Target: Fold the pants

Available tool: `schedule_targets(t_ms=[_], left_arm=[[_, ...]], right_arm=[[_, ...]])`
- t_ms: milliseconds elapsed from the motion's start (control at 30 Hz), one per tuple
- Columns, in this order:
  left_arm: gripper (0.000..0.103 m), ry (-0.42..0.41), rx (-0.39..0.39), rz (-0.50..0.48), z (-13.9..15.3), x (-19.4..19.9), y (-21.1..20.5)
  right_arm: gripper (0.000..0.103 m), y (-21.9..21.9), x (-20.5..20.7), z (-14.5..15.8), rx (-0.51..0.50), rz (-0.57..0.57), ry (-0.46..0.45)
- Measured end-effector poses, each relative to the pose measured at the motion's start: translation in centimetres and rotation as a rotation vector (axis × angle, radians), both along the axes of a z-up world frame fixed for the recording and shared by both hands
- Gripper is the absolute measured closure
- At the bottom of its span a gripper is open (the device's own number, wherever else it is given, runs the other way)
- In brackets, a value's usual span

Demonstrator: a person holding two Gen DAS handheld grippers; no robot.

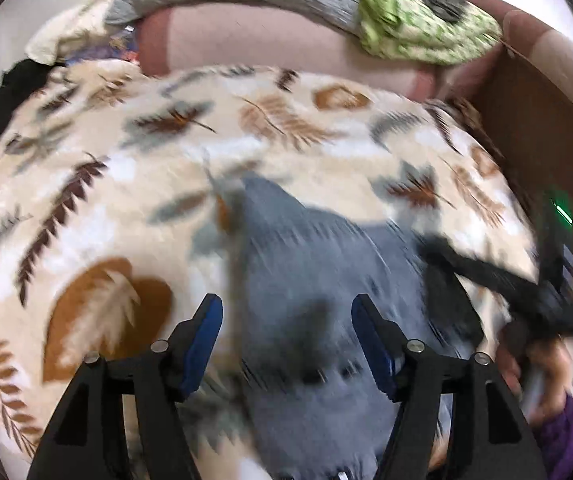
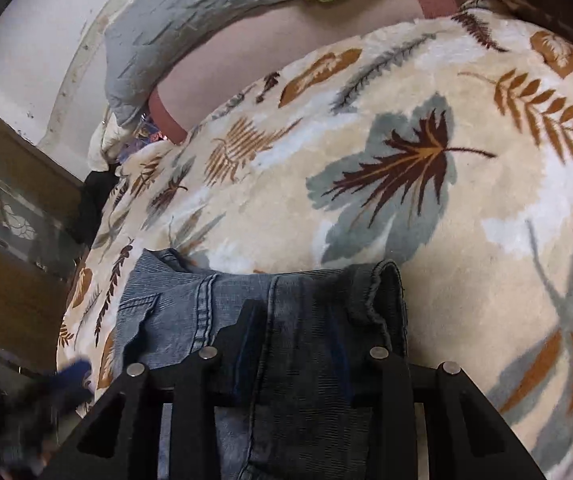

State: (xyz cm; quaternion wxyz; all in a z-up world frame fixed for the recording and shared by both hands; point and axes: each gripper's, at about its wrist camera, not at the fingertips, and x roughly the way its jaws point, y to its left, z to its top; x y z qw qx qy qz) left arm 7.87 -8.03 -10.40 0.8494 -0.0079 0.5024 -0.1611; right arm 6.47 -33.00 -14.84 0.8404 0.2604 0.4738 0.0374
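The leaf-print blanket (image 2: 426, 208) covered the bed, and on it lay the jeans (image 2: 246, 312), partly folded, their length running back under my right gripper (image 2: 294, 320). Its jaws were buried in denim, so I could not tell if they pinched. My left gripper (image 1: 286, 340) hung over the jeans, jaws spread, with the cloth directly ahead.
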Motion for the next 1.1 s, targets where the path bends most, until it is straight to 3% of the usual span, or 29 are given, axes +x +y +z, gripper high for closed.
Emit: schedule_targets(t_ms=[100,167,333,467,633,767,933,1100], left_arm=[[0.035,-0.002,0.010,0.033,-0.6,2.2,-0.2],[0.035,0.030,0.064,0.035,-1.8,3.5,-1.1],[0.034,0.079,0.116,0.027,-4.4,3.3,-1.4],[0.023,0.107,0.131,0.051,-6.1,3.5,-0.8],[0.022,0.116,0.074,0.059,-5.5,3.1,0.1],[0.023,0.022,0.111,0.016,-3.3,0.4,0.4],[0.023,-0.058,0.127,-0.031,-1.5,-3.5,1.2],[0.023,-0.025,0.160,-0.075,-3.4,-5.7,1.1]], right_arm=[[0.065,0.8,-1.6,1.7,-0.022,0.045,-0.036],[0.065,1.7,-2.9,2.4,-0.039,0.093,-0.048],[0.065,4.2,-5.5,2.3,-0.099,0.199,-0.024],[0.064,6.5,-7.7,1.3,-0.217,0.255,0.004],[0.064,7.7,-10.8,0.8,-0.341,0.262,-0.031],[0.064,8.6,-11.4,0.5,-0.415,0.273,-0.067],[0.064,7.7,-11.5,0.8,-0.343,0.224,-0.076],[0.064,7.0,-11.9,2.3,-0.277,0.157,-0.136]])
